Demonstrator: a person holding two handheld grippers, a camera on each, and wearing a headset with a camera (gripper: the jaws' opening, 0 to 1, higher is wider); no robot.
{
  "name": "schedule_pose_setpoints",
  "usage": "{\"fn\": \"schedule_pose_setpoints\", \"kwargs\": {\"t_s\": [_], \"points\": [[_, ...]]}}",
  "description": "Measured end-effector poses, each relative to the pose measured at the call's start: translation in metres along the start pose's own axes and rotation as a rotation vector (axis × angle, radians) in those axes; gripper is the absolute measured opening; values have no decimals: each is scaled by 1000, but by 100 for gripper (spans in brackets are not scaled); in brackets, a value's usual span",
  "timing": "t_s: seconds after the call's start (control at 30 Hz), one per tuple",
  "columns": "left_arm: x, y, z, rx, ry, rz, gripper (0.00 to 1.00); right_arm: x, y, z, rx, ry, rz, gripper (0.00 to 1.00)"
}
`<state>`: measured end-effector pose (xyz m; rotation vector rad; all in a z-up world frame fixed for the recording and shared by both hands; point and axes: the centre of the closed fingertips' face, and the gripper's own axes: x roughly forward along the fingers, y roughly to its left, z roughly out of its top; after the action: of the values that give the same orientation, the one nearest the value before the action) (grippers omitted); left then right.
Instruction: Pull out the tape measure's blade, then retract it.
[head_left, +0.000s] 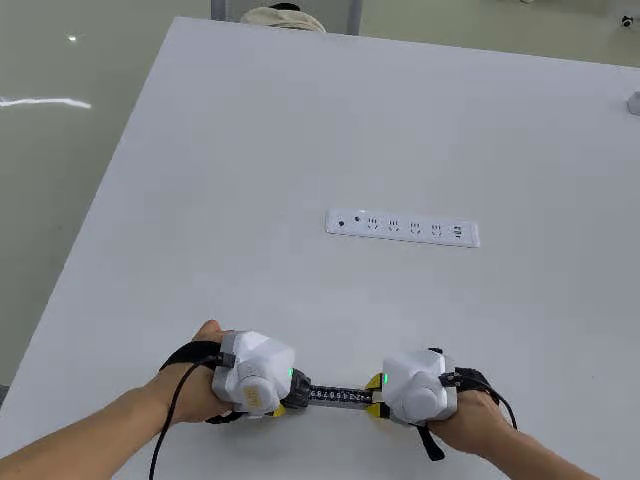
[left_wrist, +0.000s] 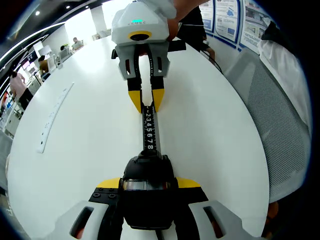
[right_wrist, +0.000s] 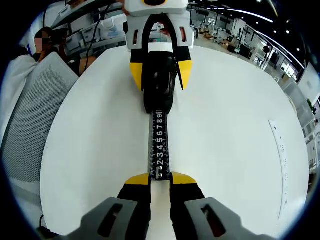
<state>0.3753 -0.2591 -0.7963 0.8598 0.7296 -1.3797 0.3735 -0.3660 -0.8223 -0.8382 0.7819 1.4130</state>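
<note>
The black tape measure case (left_wrist: 148, 189) sits between the yellow-tipped jaws of my left gripper (left_wrist: 149, 183), which is shut on it. Its dark blade (left_wrist: 149, 131) with white numbers runs across the white table to my right gripper (left_wrist: 146, 99), whose tips pinch the blade's end. From the right gripper view, the blade (right_wrist: 160, 145) leads from my right gripper (right_wrist: 160, 177) up to the case (right_wrist: 159, 80) held by the left gripper (right_wrist: 160, 70). In the head view the short blade (head_left: 340, 397) spans between the left gripper (head_left: 285, 393) and right gripper (head_left: 378, 396) near the table's front edge.
A white power strip (head_left: 402, 227) lies on the table (head_left: 300, 150) beyond the grippers, also seen as a power strip (left_wrist: 52, 117) at left and a power strip (right_wrist: 281, 160) at right. Chairs and people are around the table's edges.
</note>
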Motion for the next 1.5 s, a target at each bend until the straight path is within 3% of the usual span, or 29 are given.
{"fn": "schedule_pose_setpoints", "kwargs": {"t_s": [1.5], "points": [[1, -1, -1, 8, 16, -5, 35, -37, 1, -62, 48, 47, -14, 12]]}}
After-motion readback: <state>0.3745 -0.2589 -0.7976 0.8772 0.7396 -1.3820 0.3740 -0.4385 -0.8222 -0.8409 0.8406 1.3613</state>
